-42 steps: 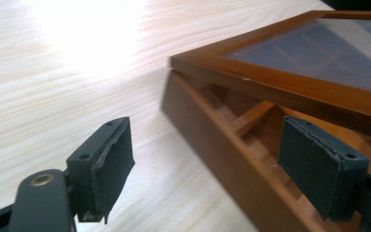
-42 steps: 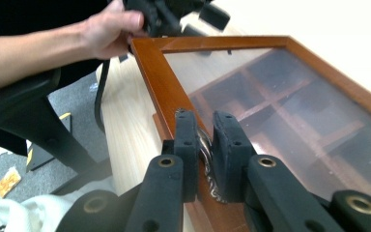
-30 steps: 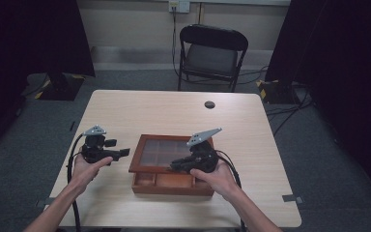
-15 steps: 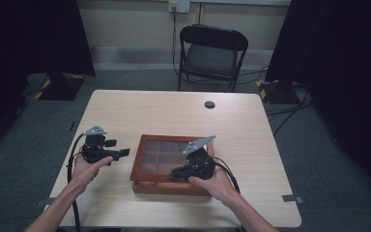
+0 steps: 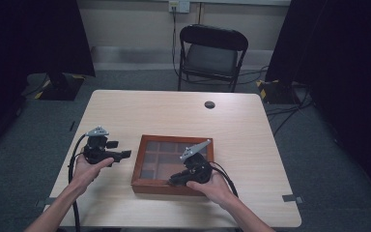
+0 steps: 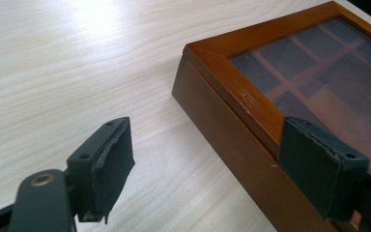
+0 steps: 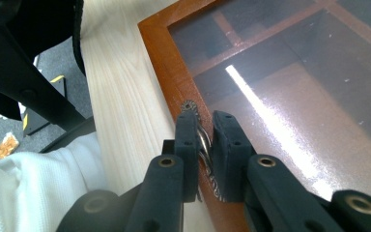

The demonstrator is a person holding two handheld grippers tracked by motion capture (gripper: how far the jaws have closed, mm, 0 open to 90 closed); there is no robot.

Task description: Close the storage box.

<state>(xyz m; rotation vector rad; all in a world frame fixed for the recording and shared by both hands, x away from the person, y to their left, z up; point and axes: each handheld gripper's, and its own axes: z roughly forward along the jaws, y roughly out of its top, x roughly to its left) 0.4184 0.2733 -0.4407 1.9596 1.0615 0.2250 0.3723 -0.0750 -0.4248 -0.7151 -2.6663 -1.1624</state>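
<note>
At the wooden box's (image 5: 173, 164) front edge, the right hand-held gripper (image 7: 205, 140) pinches its ornate metal handle (image 7: 204, 145); the left hand-held gripper (image 6: 203, 164) stands wide open, empty, beside the glass-lidded box.

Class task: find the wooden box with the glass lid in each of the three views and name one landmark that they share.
High view: wooden box, centre of the table, near edge.
Left gripper view: right half, its corner toward the camera.
Right gripper view: centre and right.
Shared landmark: the dividers under the glass lid.

high overview, two close views sharing box (image 5: 174, 164)
</note>
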